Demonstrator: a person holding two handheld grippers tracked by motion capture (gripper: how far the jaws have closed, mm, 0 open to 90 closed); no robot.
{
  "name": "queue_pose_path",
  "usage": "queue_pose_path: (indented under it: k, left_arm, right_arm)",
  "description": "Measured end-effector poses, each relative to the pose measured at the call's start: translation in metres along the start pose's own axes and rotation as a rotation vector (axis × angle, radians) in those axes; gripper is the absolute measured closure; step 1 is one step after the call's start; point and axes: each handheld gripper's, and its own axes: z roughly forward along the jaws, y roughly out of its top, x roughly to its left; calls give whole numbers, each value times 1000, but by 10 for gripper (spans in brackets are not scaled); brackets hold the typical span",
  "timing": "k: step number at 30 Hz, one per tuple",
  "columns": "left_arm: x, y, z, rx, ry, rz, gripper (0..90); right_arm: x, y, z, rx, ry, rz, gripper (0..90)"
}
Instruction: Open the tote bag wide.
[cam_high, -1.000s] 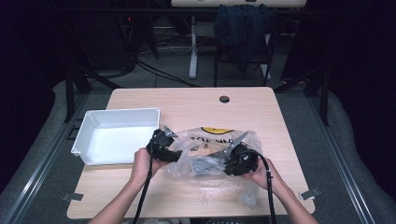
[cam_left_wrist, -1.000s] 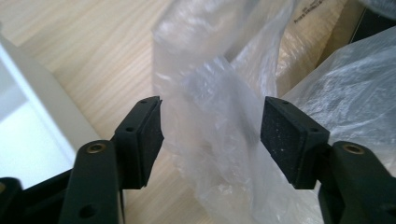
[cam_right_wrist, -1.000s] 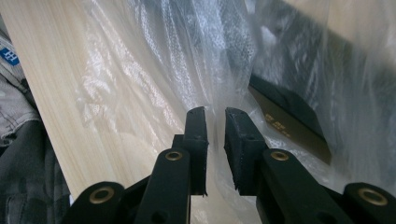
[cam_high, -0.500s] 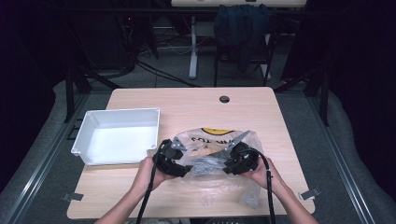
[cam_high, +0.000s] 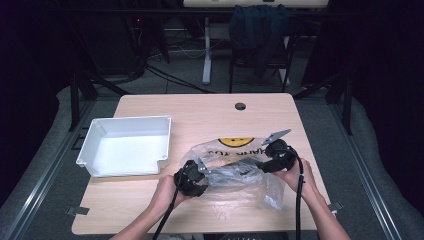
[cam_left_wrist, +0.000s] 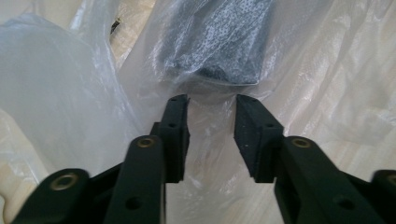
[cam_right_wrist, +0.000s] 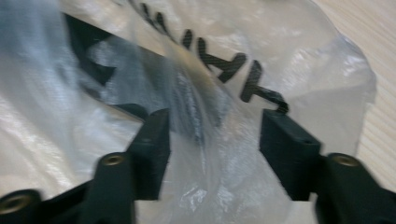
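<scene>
Plastic bag (cam_high: 235, 167): lying crumpled at the table's (cam_high: 200, 107) 5 o'clock, a dark item (cam_left_wrist: 215, 42) showing through the film.
Left gripper (cam_high: 192, 177): jaws apart, closing in, film between but not pinched; aiming at the item's near end.
Right gripper (cam_high: 275, 160): jaws opening, film loose between them; releasing.
White bin (cam_high: 125, 145): waiting at 9 o'clock, probably for the contents.

The dark thing (cam_left_wrist: 212, 39) inside the clear bag (cam_high: 235, 172) is cut off by the top edge of the left gripper view, and the film over it veils its surface; what it is cannot be told. In the right gripper view the whole frame is smeared, and the black lettering (cam_right_wrist: 219, 58) at upper centre runs off the top edge, unreadable. In the high view the yellow print (cam_high: 236, 142) is partly folded under.
</scene>
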Motion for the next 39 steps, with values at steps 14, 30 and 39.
queue_pose_path:
  k: [14, 30, 39]
  left_arm:
    - [7, 0, 15, -12, 21, 4, 900]
    - [22, -15, 6, 68, 48, 31, 900]
    - [19, -5, -43, -104, -22, -30, 499]
  right_arm:
    - [-28, -10, 22, 15, 62, 145, 900]
    - [-44, -25, 47, 104, 26, 241, 900]
    - [-31, -21, 47, 119, 66, 224, 900]
